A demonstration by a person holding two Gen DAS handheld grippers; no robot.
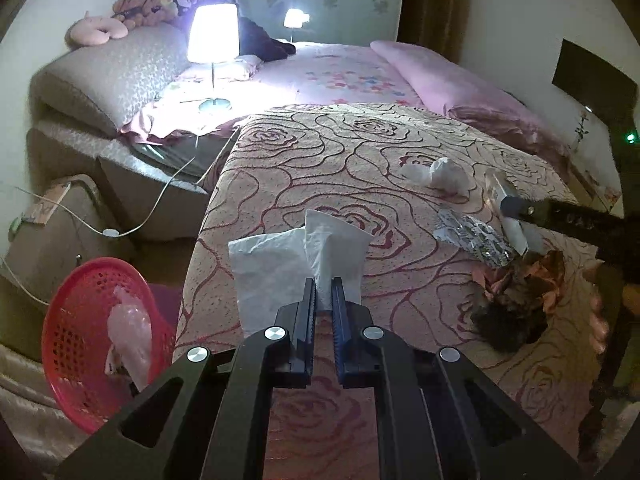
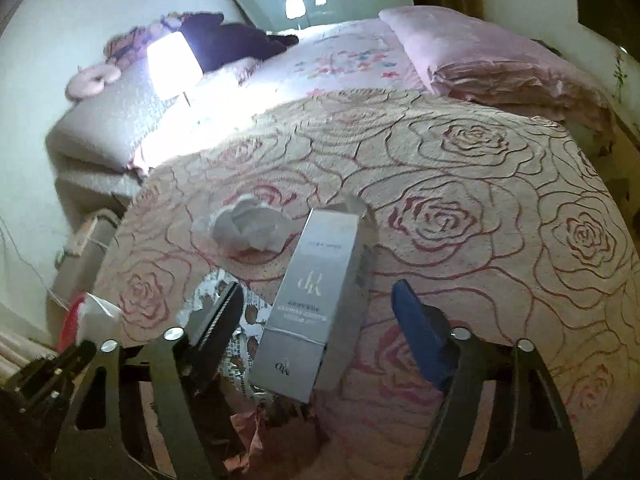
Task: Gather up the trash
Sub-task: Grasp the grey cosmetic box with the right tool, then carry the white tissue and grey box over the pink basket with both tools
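My left gripper [image 1: 323, 285] is shut on a flat white tissue [image 1: 276, 256], held above the rose-patterned blanket [image 1: 320, 168]. Down to its left stands a red basket [image 1: 76, 344] on the floor, with a pale plastic piece [image 1: 130, 332] in it. In the right wrist view, my right gripper [image 2: 320, 304] stands open around a silver carton [image 2: 316, 296] lying on the blanket; a gap shows between the carton and the blue pad [image 2: 412, 320]. A crumpled tissue [image 2: 248, 228], a foil wrapper [image 1: 472, 236] and a pink-brown wrapper [image 1: 520, 288] lie nearby.
A lit lamp [image 1: 213, 32] stands on the bed's far left, its cable [image 1: 160, 200] trailing to the floor. A folded pink quilt [image 1: 460, 84] lies at the back right. A beige case [image 1: 60, 224] sits on the floor beyond the basket.
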